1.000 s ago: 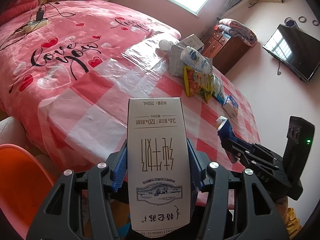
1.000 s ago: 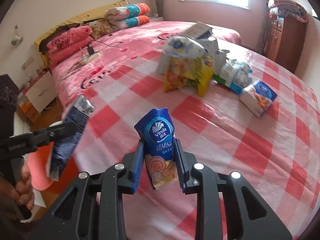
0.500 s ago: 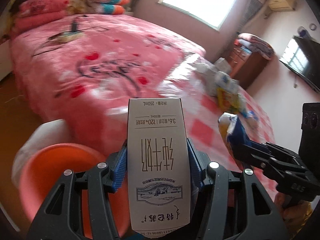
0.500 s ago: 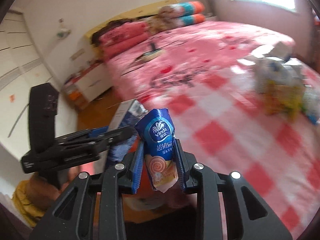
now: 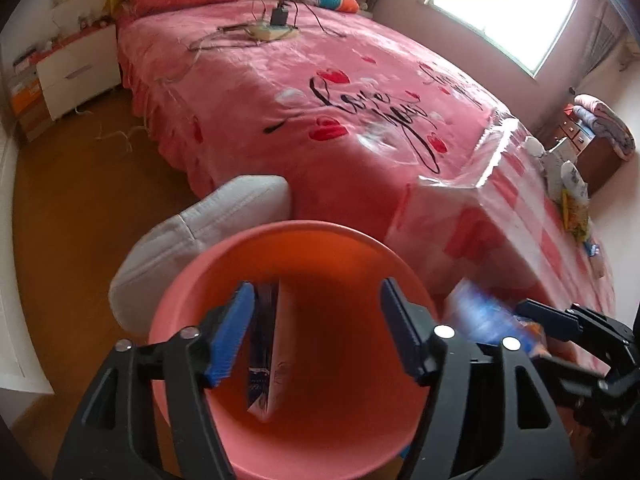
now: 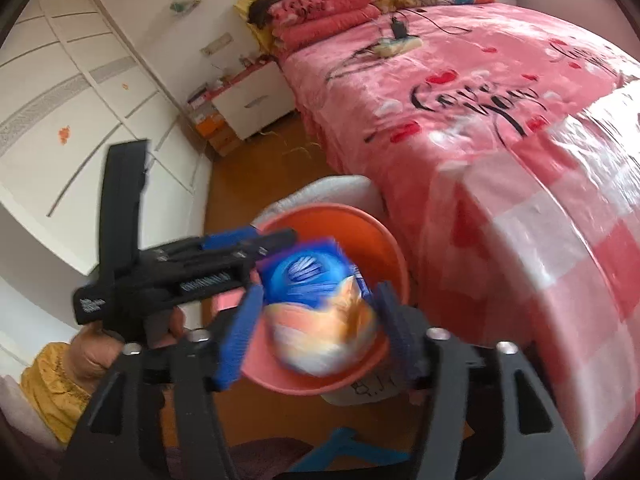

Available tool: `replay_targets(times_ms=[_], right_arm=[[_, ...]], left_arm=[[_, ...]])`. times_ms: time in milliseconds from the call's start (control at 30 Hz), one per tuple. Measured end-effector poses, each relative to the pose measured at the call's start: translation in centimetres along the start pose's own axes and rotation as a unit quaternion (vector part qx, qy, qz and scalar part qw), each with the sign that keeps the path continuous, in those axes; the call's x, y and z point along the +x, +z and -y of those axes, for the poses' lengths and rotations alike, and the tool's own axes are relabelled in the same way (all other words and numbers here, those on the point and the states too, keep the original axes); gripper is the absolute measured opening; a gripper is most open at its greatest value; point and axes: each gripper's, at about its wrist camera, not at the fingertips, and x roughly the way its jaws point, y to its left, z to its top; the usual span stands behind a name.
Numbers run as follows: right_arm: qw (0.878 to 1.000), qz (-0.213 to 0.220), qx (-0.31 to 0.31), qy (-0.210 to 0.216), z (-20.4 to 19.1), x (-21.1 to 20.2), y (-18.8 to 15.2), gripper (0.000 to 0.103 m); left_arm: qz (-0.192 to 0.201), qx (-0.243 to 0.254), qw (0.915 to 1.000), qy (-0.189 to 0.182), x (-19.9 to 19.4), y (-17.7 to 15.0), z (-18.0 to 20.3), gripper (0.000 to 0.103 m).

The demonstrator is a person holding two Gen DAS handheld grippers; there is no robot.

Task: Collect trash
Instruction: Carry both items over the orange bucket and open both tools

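Since a moment ago, both grippers have swung from the bed to the orange bin. Left gripper gapes, its milk carton dropped inside. Right gripper has parted around the blurred tissue pack.

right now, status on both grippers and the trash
Left gripper open, milk carton dropped in orange bin. Right gripper over bin, tissue pack blurred between fingers. Nothing blocking.
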Motion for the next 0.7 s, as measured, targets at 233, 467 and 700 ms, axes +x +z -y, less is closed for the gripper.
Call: replay_targets(times_ms=[233, 467, 700], right_arm=[[0.996, 0.041, 0.011, -0.075, 2.1, -2.7, -1.6, 0.09], [0.989, 0.08, 0.057, -0.109, 5.1, -5.4, -2.4, 0.092], [0.98, 0.101, 0.093, -0.142, 6.8, -7.4, -3.4, 0.093]], left_arm=[[0.07, 0.038, 0.9967, -0.015, -1.6, 0.3, 1.7, 0.078], [0.12, 0.11, 0.9857, -0.044, -3.0, -0.4, 6.1, 0.085], [0.082, 0.158, 0.9839, 0.01, -2.3, -0.4, 8.8, 0.085]])
